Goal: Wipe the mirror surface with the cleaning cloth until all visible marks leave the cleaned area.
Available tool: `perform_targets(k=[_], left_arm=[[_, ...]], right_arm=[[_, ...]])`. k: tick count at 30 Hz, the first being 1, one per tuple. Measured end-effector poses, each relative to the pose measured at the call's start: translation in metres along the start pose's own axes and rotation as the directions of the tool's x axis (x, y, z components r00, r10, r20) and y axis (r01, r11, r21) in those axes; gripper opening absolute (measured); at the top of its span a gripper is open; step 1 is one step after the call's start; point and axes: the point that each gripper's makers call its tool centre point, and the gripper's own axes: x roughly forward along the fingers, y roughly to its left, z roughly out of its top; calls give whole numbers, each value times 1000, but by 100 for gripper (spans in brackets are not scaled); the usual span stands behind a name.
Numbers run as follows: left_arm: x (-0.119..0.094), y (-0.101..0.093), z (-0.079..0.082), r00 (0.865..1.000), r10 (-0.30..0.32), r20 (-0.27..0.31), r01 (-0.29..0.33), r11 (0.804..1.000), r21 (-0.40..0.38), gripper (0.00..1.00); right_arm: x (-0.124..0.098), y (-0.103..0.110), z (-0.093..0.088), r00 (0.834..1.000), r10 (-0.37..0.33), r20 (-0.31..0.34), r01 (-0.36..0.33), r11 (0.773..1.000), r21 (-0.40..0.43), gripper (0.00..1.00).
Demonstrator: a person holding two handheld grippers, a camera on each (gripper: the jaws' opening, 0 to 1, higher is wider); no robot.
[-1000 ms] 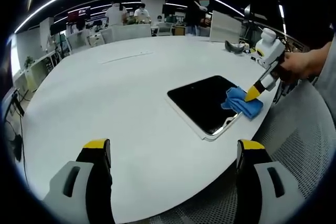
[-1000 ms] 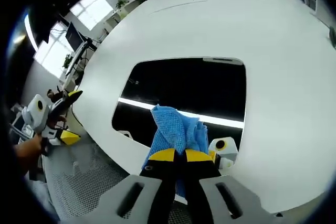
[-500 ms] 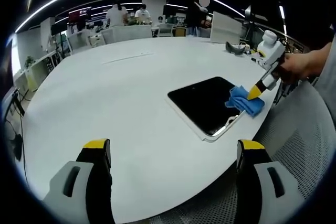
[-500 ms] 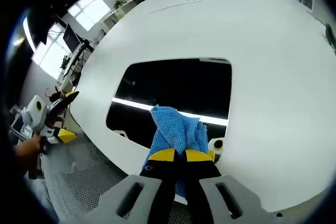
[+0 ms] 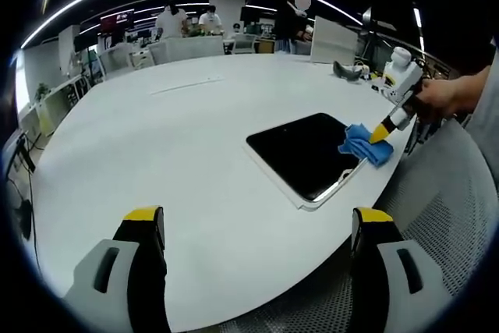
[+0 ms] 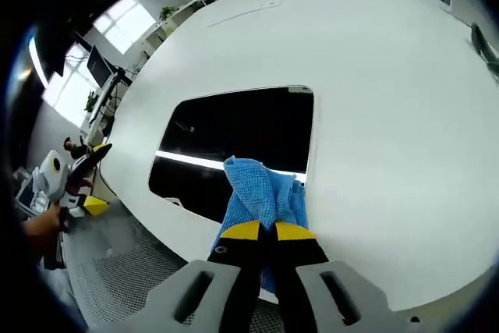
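The mirror is a dark rectangular slab with a pale rim, lying flat on the white table near its right edge. A blue cleaning cloth rests on the mirror's right-hand corner, with my right gripper reaching in from the right and shut on it, held by a hand. In the right gripper view the cloth bunches ahead of my shut right gripper, at the right rim of the mirror. My left gripper stands open over the table's near edge, apart from the mirror. It also appears as the left gripper at far left.
A grey mesh chair sits off the table's right edge. A small dark object and a white panel stand at the far side. Several people and desks are in the background. Bare white tabletop spreads beyond the mirror.
My right gripper has drawn the blue cloth across the glass toward the mirror's right rim and corner. The left gripper has stayed still and open.
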Motion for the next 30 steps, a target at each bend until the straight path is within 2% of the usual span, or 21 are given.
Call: perform_targets(k=[14, 30], left_arm=[[0, 1, 1, 1000, 0, 5, 0, 1000, -5, 99], [1, -1, 1, 1000, -10, 7, 11, 1000, -15, 99]], right_arm=[[0, -3, 2, 1000, -10, -8, 10, 1000, -5, 0], [8, -9, 26, 999, -34, 0, 34, 999, -7, 0]])
